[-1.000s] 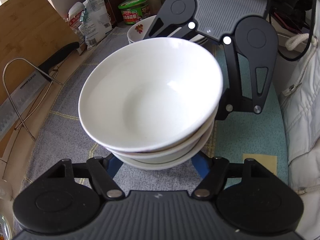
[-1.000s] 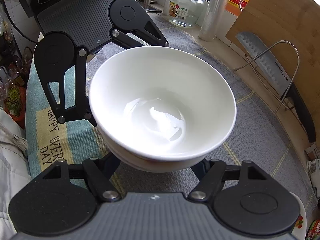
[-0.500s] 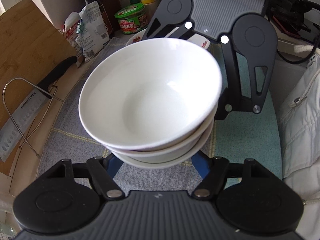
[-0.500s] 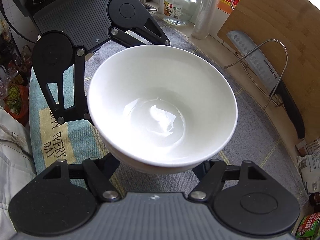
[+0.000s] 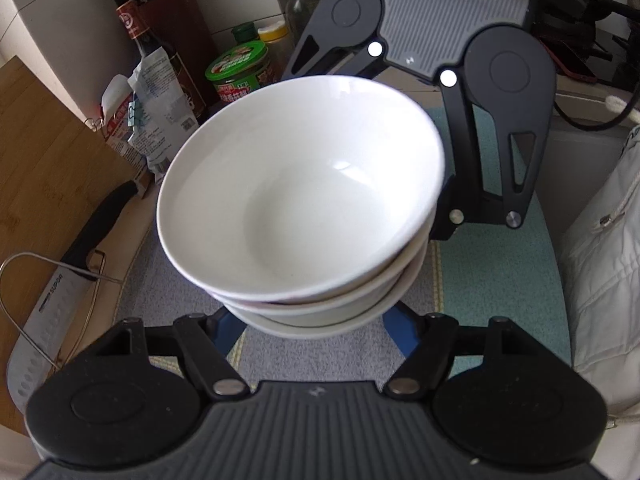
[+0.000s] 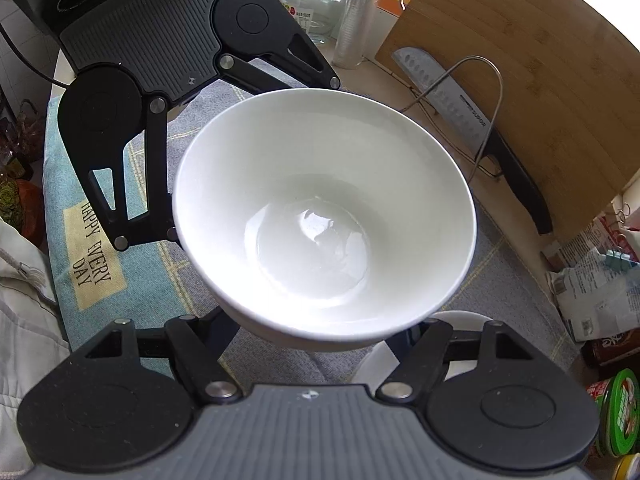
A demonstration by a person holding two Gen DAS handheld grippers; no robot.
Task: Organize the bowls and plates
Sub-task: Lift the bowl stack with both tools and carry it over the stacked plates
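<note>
A stack of three white bowls [image 5: 300, 192] hangs above the cloth, held between both grippers from opposite sides. My left gripper [image 5: 308, 320] is shut on the near side of the stack, blue fingers [image 5: 226, 330] under the bottom bowl. My right gripper [image 6: 320, 336] is shut on the far side of the same stack [image 6: 324, 220]; its fingertips are hidden under the bowls. Each gripper shows across the stack in the other's view. A white plate rim [image 6: 456, 318] shows low beside the right gripper.
A grey and teal cloth [image 5: 496, 280] covers the counter. A bamboo board [image 6: 528, 80], a knife [image 6: 460, 108] and a wire rack [image 6: 476, 80] stand along the wall. A green-lidded tin [image 5: 238, 68], bottles [image 5: 140, 36] and bags [image 5: 156, 116] crowd the corner. A glass jar [image 6: 314, 4] stands behind.
The stack and both grippers have risen and moved toward the corner with the tin and bottles. The patterned plates behind are now hidden in the left wrist view.
</note>
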